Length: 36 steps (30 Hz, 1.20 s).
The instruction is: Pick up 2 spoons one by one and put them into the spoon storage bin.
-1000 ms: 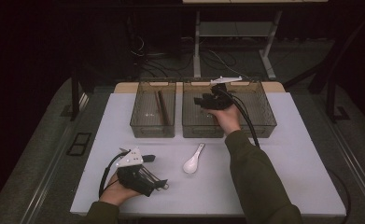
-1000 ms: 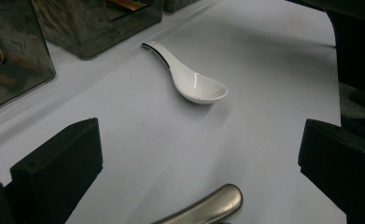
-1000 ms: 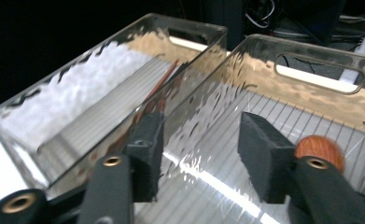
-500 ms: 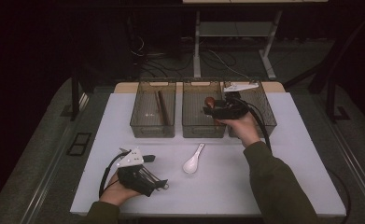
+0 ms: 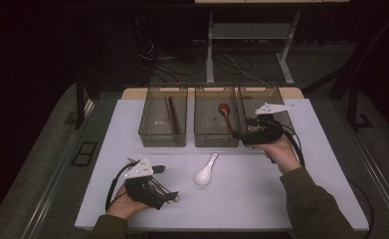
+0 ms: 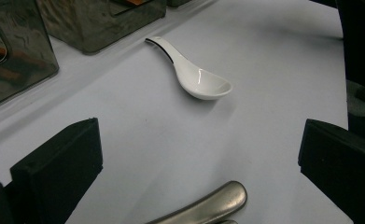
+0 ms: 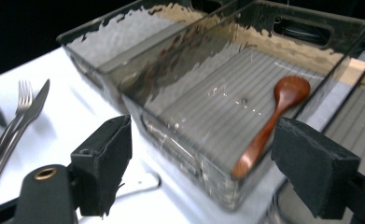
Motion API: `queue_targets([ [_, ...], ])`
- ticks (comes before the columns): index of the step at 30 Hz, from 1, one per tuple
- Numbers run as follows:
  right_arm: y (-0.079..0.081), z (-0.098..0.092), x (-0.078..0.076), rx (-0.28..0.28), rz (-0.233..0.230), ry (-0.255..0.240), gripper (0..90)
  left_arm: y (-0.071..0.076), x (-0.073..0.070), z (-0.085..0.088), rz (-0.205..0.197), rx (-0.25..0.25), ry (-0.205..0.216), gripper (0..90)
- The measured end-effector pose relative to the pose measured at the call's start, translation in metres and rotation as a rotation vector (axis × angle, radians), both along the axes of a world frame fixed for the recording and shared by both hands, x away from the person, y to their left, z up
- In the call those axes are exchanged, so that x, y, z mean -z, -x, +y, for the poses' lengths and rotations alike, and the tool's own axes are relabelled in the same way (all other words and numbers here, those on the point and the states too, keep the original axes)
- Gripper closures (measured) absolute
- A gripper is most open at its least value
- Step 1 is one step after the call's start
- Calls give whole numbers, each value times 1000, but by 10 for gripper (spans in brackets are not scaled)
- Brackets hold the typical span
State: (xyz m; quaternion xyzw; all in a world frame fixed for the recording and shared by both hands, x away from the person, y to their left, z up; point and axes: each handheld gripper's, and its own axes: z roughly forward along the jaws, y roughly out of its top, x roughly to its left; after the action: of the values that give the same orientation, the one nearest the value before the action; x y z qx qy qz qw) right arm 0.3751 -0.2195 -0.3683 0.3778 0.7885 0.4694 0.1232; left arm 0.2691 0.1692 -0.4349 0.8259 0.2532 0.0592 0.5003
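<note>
The right gripper [image 5: 238, 133], jaws just opened wide and empty, hovers beside the middle bin [image 5: 202, 137] holding the wooden spoon [image 5: 225, 113]; the left gripper [image 5: 174, 197] rests open and empty on the tabletop [image 5: 242, 189].

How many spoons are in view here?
2: a wooden spoon lying in the middle bin, and a white spoon on the table in front of the bins. Others may be hidden.

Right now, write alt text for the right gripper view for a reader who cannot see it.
A brown wooden spoon lies in a clear smoky bin on a white table, seen between the open black jaws of the right gripper, which grip nothing. At far left a fork and knife lie side by side.
</note>
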Motion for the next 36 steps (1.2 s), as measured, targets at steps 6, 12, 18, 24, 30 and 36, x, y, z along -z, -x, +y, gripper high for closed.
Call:
queue_targets([
  [6, 21, -15, 14, -14, 24, 6, 204, 0, 0, 0, -2, 1, -12, 0],
  [12, 42, -31, 35, -20, 35, 21, 221, 0, 0, 0, -1, -2, -14, 0],
  [18, 55, -30, 48, -30, 73, 55, 455, 0, 0, -1, -2, -3, -21, 0],
  [24, 51, -7, 52, -85, 72, 62, 665, 0, 0, 0, -2, -2, -22, 0],
  [30, 43, 14, 52, -127, 75, 57, 828, -1, 0, 0, -1, -1, -21, 0],
  [36, 35, 34, 55, -164, 94, 59, 898, -1, 0, 0, -1, -1, -24, 0],
])
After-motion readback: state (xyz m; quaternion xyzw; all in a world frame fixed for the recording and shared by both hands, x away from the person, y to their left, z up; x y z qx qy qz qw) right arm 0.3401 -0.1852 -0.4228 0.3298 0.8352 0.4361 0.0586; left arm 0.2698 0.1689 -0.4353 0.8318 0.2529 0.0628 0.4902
